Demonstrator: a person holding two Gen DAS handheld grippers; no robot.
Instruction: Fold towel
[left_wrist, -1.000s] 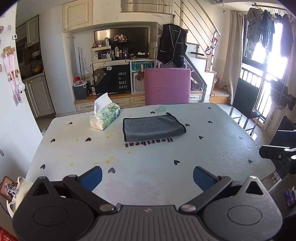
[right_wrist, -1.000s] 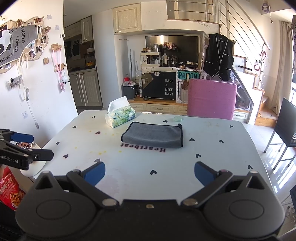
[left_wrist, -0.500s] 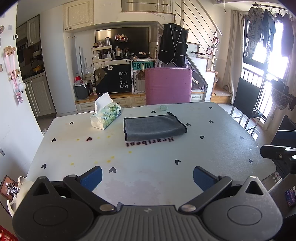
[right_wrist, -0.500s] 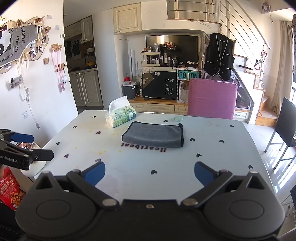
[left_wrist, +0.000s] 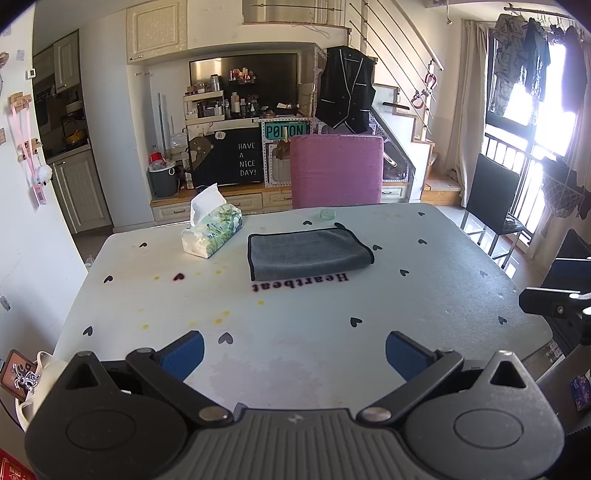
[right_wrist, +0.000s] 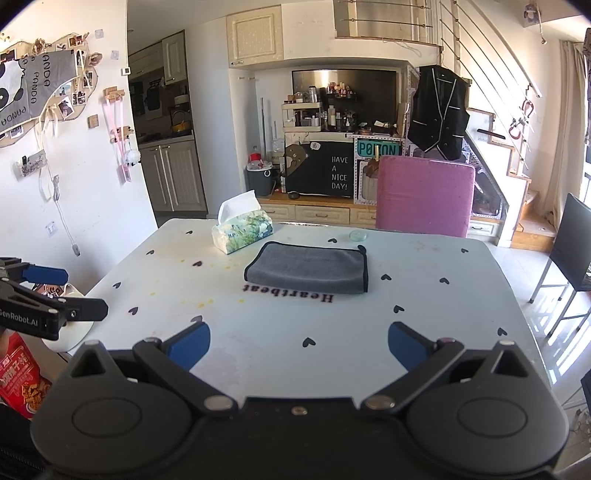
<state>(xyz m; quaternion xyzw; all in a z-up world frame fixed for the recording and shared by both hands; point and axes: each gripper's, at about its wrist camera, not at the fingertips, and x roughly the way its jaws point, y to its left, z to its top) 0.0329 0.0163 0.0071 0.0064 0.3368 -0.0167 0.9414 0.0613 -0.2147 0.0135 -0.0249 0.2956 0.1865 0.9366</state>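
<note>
Both grippers, left gripper (left_wrist: 293, 350) and right gripper (right_wrist: 298, 343), hover low with jaws wide, holding nothing. Grey towel (left_wrist: 308, 253) lies far across the surface (left_wrist: 295, 314), beside the tissue pack (left_wrist: 212, 234); soft, light, floppy, so pinch its near corners.

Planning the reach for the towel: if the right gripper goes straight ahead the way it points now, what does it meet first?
Nothing before the grey towel, it seems: the right gripper is open over bare table, with the towel roughly dead ahead. The tissue pack lies off to the left. Height above the table is unclear.
</note>
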